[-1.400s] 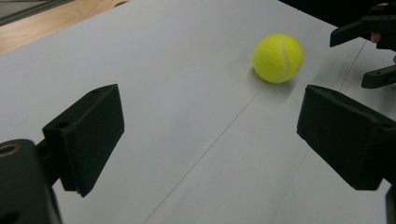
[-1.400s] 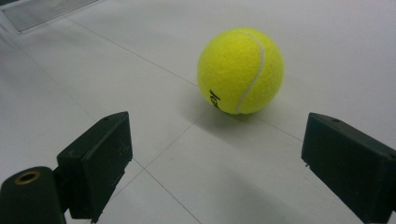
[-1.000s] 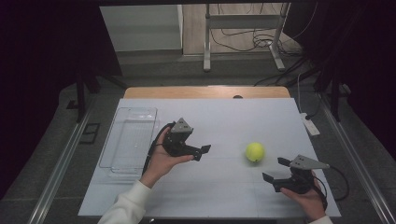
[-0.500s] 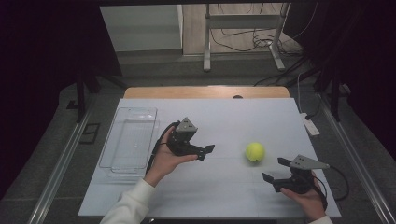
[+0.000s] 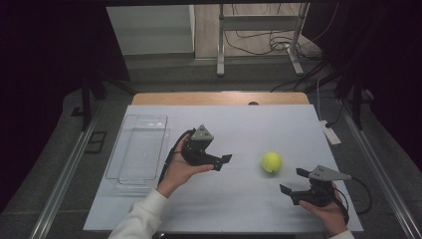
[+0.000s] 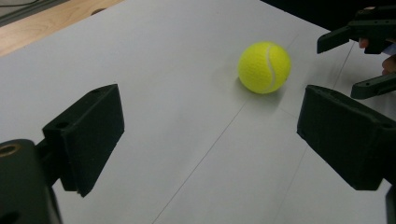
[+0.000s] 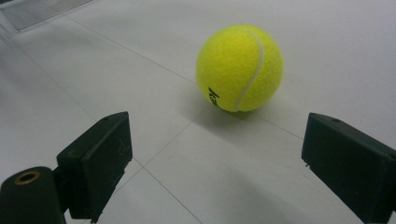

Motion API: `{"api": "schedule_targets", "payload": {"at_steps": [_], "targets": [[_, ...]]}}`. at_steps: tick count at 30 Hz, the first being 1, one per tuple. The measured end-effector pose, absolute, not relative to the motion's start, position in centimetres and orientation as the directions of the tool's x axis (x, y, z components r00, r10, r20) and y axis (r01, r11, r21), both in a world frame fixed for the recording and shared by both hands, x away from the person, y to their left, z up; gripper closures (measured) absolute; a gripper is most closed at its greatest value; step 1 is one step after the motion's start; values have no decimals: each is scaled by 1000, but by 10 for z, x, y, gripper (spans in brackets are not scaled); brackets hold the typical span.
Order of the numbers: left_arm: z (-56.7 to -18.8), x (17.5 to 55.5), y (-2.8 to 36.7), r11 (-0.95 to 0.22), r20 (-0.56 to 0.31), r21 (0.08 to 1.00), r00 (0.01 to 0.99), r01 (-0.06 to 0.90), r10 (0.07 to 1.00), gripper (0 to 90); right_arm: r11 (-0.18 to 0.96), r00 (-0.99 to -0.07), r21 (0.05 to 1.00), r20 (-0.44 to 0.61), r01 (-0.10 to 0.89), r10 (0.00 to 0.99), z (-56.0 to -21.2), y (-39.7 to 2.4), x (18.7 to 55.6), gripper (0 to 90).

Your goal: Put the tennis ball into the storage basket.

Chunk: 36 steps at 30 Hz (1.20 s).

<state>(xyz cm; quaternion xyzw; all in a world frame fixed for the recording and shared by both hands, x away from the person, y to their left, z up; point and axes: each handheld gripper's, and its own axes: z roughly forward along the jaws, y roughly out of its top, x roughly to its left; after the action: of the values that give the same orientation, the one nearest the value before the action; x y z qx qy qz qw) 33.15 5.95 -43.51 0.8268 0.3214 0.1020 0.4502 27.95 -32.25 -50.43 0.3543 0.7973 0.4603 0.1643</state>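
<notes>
A yellow tennis ball [image 5: 271, 162] rests on the white table top [image 5: 239, 124], right of centre. My left gripper [image 5: 223, 162] hovers to the ball's left, open and holding nothing, its jaws pointing at the ball. My right gripper [image 5: 293, 181] sits near the front right, also open and empty, just short of the ball. In the left gripper view the ball [image 6: 264, 66] lies ahead, slightly right of the open gripper [image 6: 212, 112], with the right gripper [image 6: 369, 56] beyond it. In the right gripper view the ball [image 7: 239, 67] sits close, beyond the gap of the open gripper [image 7: 219, 140].
A clear plastic tray [image 5: 137, 149] lies on the left side of the table; its corner [image 7: 42, 9] appears in the right gripper view. A white power strip [image 5: 331, 133] lies off the table's right edge. A wooden strip [image 5: 219, 98] borders the far edge.
My left gripper has moved to the right, closer to the ball. The right gripper and the ball have stayed where they were.
</notes>
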Motion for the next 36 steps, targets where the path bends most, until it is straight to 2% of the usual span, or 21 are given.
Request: {"api": "schedule_targets", "payload": {"at_steps": [36], "targets": [[-431,352,13,-418,-133,801,807,429,575,88,326,-695,850,64,414,716,-505,-323,279,91]]}}
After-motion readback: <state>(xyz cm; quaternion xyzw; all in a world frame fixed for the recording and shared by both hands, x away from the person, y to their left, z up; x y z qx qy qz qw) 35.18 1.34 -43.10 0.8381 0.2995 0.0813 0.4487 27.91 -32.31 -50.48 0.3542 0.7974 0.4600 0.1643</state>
